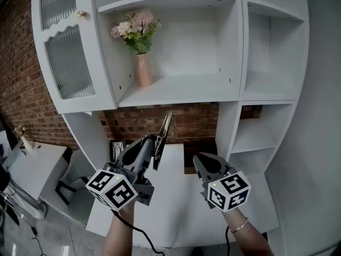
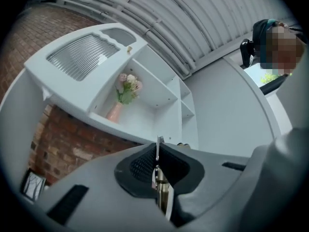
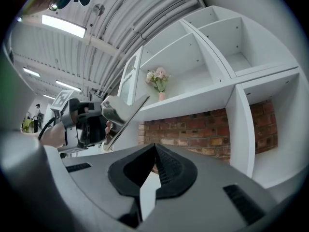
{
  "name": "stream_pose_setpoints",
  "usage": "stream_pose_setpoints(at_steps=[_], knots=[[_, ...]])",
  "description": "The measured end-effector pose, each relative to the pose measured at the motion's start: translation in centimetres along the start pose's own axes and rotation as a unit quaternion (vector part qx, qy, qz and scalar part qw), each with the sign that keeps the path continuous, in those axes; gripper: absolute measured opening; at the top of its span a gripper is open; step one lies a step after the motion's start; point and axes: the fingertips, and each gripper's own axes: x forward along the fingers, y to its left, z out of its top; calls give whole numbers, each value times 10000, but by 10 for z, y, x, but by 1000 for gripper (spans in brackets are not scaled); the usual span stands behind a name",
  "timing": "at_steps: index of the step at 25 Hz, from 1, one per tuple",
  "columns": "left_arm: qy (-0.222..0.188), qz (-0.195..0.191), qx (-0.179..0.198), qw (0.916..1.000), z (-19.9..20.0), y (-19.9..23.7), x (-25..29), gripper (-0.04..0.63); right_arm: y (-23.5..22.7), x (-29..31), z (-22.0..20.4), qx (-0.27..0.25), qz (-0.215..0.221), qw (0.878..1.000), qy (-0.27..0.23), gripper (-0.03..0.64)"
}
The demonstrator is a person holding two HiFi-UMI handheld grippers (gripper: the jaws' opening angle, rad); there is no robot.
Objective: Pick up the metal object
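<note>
The metal object (image 1: 163,136) is a thin flat strip, held tilted up off the white table (image 1: 176,207). My left gripper (image 1: 154,145) is shut on its lower part. In the left gripper view only its narrow edge (image 2: 157,153) shows, pinched between the dark pads. From the right gripper view, the strip (image 3: 126,117) sticks up and to the right out of the left gripper (image 3: 84,122). My right gripper (image 1: 203,163) hovers to the right of it over the table, shut with nothing held; its jaws (image 3: 154,147) meet at the tip.
A white shelf unit (image 1: 181,89) stands behind the table against a brick wall (image 1: 186,121). It holds a pink vase of flowers (image 1: 141,68) and has a ribbed glass door (image 1: 69,63) at the left. A small picture frame (image 1: 116,148) leans at the table's back.
</note>
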Motion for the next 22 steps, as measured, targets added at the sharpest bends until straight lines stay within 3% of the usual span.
stream_pose_setpoints(at_steps=[8,22], knots=[[391,543,-439,9968,-56,27,-28,17,9,-4,-15,54,-47,9999,127,6],[691,871,-980,9890,-117,22,-42,17,16,-21,-33,-13,-80,9997,238,5]])
